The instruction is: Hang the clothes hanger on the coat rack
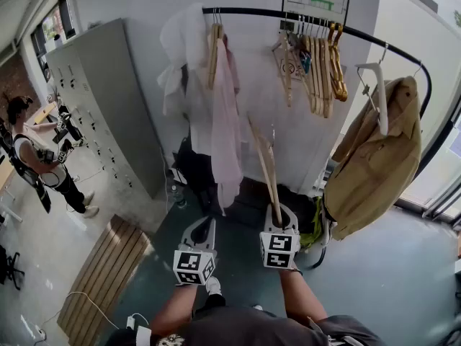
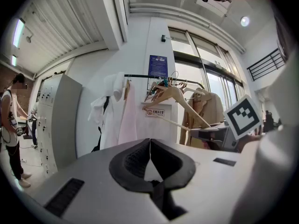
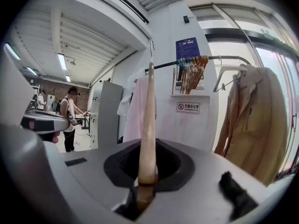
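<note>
Right gripper view shows your right gripper (image 3: pixel 146 178) clamped on one end of one hanger (image 3: pixel 149 120), near the rack (image 3: pixel 224 57) but not on it. Your left gripper (image 2: pixel 150 148) is closed, empty.

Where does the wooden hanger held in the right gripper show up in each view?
Head view: the wooden hanger rises from the right gripper, just right of centre.
Left gripper view: right of centre, slanting down to the right.
Right gripper view: dead centre, upright between the jaws.
Shared landmark: the pink garment.
</note>
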Demonstrator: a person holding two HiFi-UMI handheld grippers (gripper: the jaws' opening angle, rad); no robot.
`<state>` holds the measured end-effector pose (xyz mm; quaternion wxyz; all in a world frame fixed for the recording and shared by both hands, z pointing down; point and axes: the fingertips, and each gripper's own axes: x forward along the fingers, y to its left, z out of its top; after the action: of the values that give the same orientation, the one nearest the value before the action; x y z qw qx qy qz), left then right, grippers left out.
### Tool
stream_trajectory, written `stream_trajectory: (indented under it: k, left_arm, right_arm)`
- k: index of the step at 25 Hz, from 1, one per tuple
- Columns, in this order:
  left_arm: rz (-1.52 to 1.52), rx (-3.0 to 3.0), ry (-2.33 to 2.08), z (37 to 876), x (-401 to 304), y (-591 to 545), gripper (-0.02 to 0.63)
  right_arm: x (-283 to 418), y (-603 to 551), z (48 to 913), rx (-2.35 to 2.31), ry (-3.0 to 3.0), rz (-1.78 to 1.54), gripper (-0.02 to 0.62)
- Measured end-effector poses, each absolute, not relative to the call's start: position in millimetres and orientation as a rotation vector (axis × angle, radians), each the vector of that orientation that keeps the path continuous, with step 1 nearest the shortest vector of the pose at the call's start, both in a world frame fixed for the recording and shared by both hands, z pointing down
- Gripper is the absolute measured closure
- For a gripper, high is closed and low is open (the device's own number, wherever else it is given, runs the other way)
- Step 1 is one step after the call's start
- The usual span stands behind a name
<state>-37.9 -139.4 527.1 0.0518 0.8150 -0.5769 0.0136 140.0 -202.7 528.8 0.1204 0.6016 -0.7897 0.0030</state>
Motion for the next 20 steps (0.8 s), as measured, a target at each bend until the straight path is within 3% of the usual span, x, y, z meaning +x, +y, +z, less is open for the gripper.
stream_trajectory:
  k: [12, 20]
  left_arm:
    - [0.018, 2.526, -1.679, 518, -131, -242, 0.597]
    - [0.004, 2.572, -1.582, 523, -137, -274, 0.597]
  right_arm:
    - [72, -301, 514, 1.878, -2.253, 0.098, 0.549]
    - [66, -360, 482, 1.938, -2.232, 0.086, 0.549]
